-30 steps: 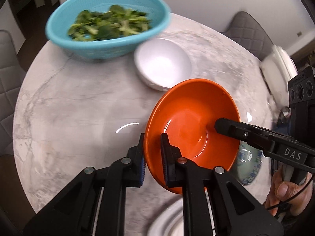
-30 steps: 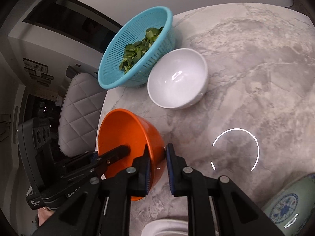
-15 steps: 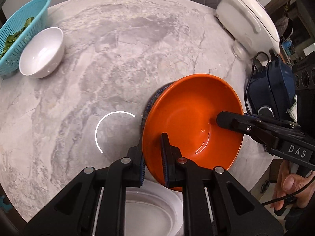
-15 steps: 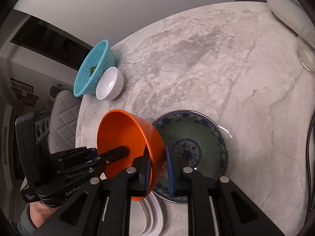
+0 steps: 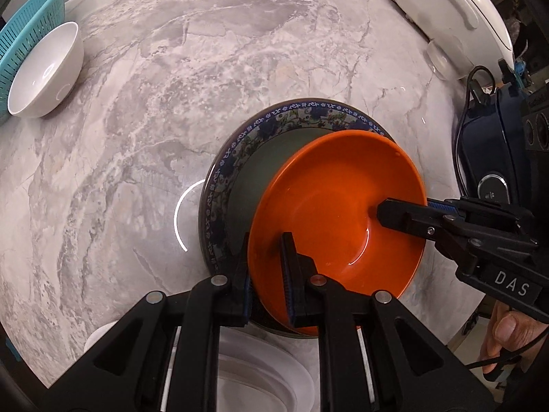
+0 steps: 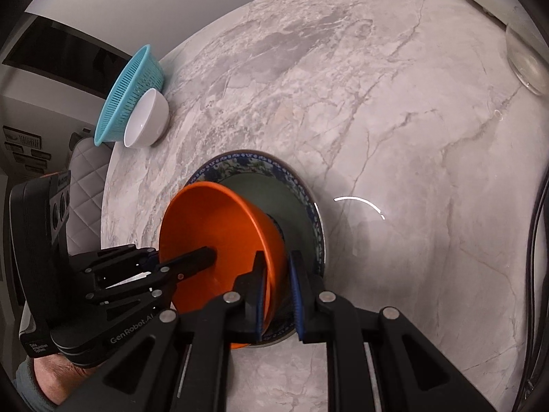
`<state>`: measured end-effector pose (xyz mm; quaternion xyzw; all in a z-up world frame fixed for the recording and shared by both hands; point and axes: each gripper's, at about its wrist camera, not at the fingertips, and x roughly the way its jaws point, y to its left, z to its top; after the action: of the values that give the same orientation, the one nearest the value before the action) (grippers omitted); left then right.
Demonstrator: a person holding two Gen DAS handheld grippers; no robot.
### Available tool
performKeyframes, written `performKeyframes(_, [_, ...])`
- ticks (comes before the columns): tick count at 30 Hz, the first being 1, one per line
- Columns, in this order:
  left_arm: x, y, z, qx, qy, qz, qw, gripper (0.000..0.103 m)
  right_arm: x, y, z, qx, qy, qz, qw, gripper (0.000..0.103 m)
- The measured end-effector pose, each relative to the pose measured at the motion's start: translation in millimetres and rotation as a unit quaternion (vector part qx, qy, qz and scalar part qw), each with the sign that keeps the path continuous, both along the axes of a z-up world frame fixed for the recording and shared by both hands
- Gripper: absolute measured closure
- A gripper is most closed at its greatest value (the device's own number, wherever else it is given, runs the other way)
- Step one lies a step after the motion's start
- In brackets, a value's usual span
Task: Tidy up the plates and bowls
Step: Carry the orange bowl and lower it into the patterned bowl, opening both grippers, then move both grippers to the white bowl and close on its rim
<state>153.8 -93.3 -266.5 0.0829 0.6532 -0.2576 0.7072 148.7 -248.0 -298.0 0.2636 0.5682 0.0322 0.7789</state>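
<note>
An orange bowl (image 5: 339, 199) is held tilted over a blue-patterned plate (image 5: 240, 144) on the marble table. My left gripper (image 5: 266, 274) is shut on the bowl's near rim. My right gripper (image 6: 277, 286) is shut on the opposite rim; it shows in the left wrist view (image 5: 405, 216) at the right. The bowl (image 6: 212, 237) and plate (image 6: 291, 185) also show in the right wrist view. A white bowl (image 5: 44, 72) stands at the far left edge. A white plate (image 5: 260, 377) lies under my left gripper.
A teal colander (image 5: 27, 24) stands behind the white bowl, seen also in the right wrist view (image 6: 130, 89). A white appliance (image 5: 453, 10) and a dark blue device with a cable (image 5: 494, 158) stand at the right. The marble table (image 5: 171, 68) is round.
Both grippers have carried the orange bowl from beside the colander across the table and lowered it over the blue-patterned plate. Both grips stayed shut.
</note>
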Motion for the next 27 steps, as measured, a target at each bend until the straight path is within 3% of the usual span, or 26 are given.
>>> performKeyframes(6, [0, 4, 2, -0.017, 0.002, 0.009, 0.9998, 0.086, 4, 7, -1, -0.03, -0.005, 0.015, 0.999, 0.088])
performKeyframes(9, [-2, 7, 11, -0.036, -0.006, 0.008, 0.9993, 0.062, 4, 9, 0, -0.04, -0.006, 0.018, 0.999, 0.088])
performKeyframes(10, [-3, 8, 15, -0.044, -0.01, 0.008, 0.999, 0.04, 3, 10, 1, -0.042, -0.007, 0.019, 0.999, 0.088])
performKeyframes(11, [-4, 8, 19, -0.057, -0.011, 0.008, 0.9983, 0.028, 4, 11, 1, -0.045, -0.007, 0.02, 0.999, 0.088])
performKeyframes(19, [-6, 22, 42, -0.096, -0.009, 0.018, 0.9952, 0.026, 6, 12, 2, -0.058, -0.006, 0.021, 0.998, 0.09])
performKeyframes(24, [-1, 58, 64, -0.133, -0.022, 0.049, 0.9897, 0.026, -2, 11, 14, -0.049, -0.011, 0.02, 0.999, 0.084])
performKeyframes(27, [23, 100, 76, -0.125, -0.059, 0.1, 0.9854, 0.023, -2, 6, 36, -0.037, -0.045, 0.01, 0.998, 0.066])
